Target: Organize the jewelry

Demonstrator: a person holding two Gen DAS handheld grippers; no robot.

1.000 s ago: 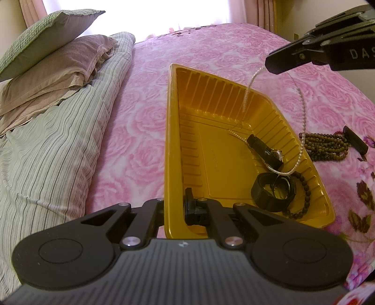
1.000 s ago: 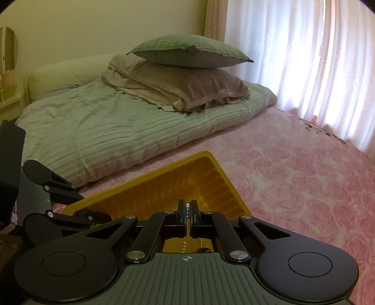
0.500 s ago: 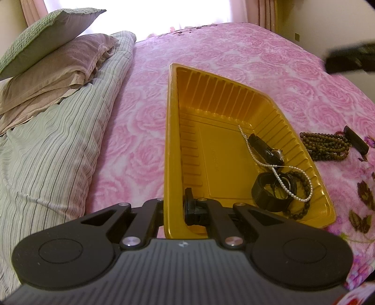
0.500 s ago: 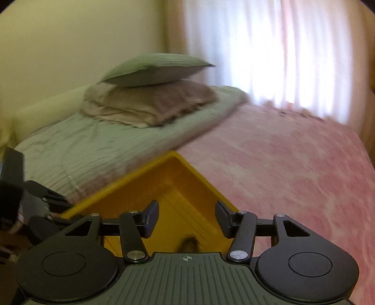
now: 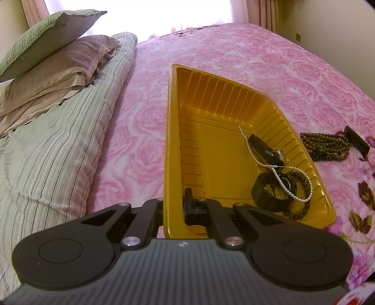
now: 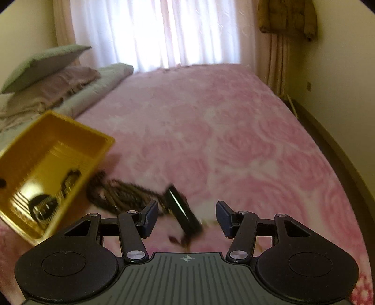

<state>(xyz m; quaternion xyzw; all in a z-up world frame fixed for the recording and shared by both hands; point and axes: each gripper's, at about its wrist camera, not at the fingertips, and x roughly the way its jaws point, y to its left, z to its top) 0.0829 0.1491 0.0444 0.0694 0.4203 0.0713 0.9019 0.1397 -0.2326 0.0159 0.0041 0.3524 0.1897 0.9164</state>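
Evidently the yellow tray (image 5: 178, 150) is kept steady on the bed (image 5: 145, 122) by the left tongs (image 5: 174, 206), which are clamped shut on its near wall, one finger inside and one outside. The hold seems meant to stop the light tray from sliding on the soft cover while pieces are dropped in. Inside it, bunched at the right end, lie a pearl strand (image 5: 276, 173), a black watch (image 5: 264, 147), a black band (image 5: 269, 196) and a dark bead bracelet (image 5: 302, 192).

The right tongs (image 6: 186, 217) are seen with their jaws apart and nothing between the pads; they have just been opening. They are pointed down at what is left outside the tray: a brown bead necklace (image 6: 117, 192) heaped just beside the tray's right wall, and a flat black piece (image 6: 182, 215) next to it. The black piece appears between the open fingers in the picture, but no contact can be made out. A pickup of one of these two is judged to be the step in hand.

From the left wrist view the tray's contents are shown sharply, and the necklace (image 5: 325, 145) and black piece (image 5: 356, 140) appear only small at the right edge; the right tongs are not seen there. From the right wrist view those two leftovers are shown close, though blurred, along with the curtain (image 6: 164, 32) and a hanging coat (image 6: 288, 16); the left tongs' grip is not shown.
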